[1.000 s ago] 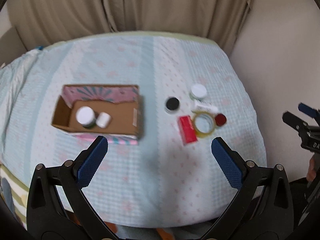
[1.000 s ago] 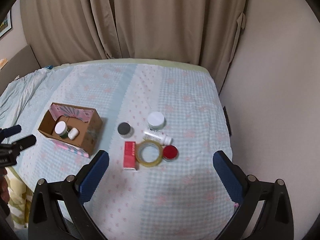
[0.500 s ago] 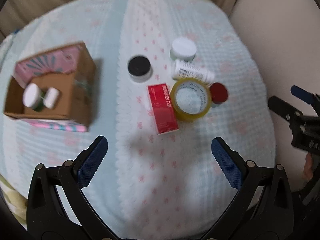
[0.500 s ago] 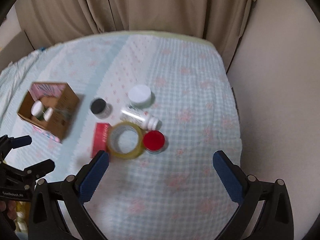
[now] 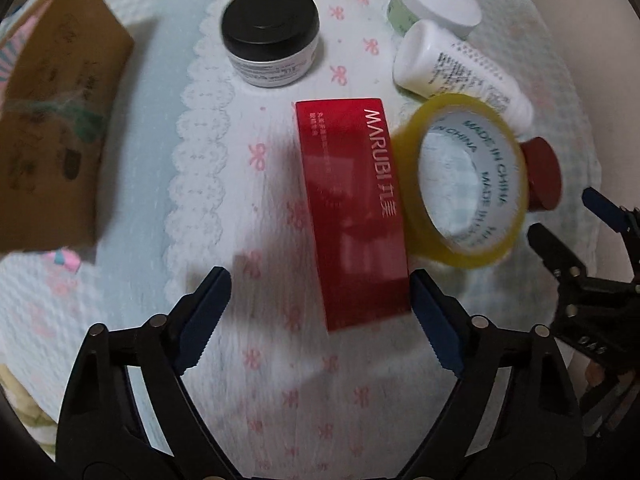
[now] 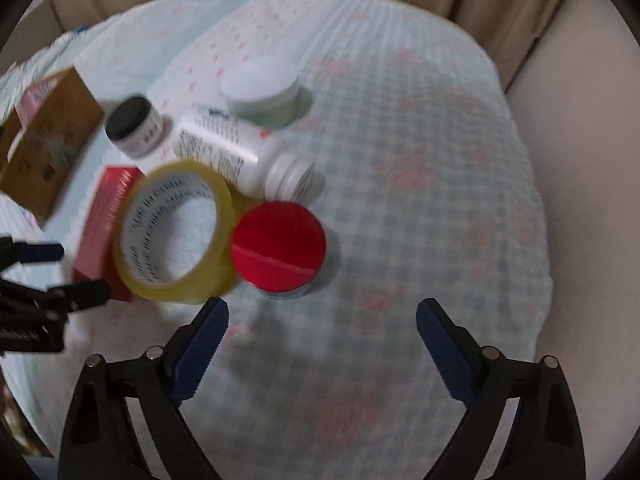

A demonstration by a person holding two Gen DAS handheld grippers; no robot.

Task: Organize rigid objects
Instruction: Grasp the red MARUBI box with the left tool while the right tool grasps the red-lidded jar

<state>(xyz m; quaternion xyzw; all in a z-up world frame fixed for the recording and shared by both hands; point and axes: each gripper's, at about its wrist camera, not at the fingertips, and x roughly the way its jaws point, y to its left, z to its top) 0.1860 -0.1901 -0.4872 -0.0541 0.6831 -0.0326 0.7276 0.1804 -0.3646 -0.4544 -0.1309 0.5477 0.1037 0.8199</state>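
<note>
Since the earlier frames both our grippers had dropped much closer to the cluster of objects, which now filled the views. We held the left gripper with its jaws spread wide, gripping nothing, the near end of the red box lying between its fingertips. That box lay flat on the bedspread, its long axis running away from the left gripper and leaning slightly leftward at the far end, the lettering running along its right edge. Touching its right side, the yellow tape roll leaned partly on the box, crowding the right fingertip's path. Behind the roll lay the white bottle on its side, cap toward the red-lidded jar. Farther back stood the black-lidded jar and the white-lidded green jar. Off to the left stood the cardboard box. Our right gripper, jaws likewise released and empty, hovered just short of the red-lidded jar.
</note>
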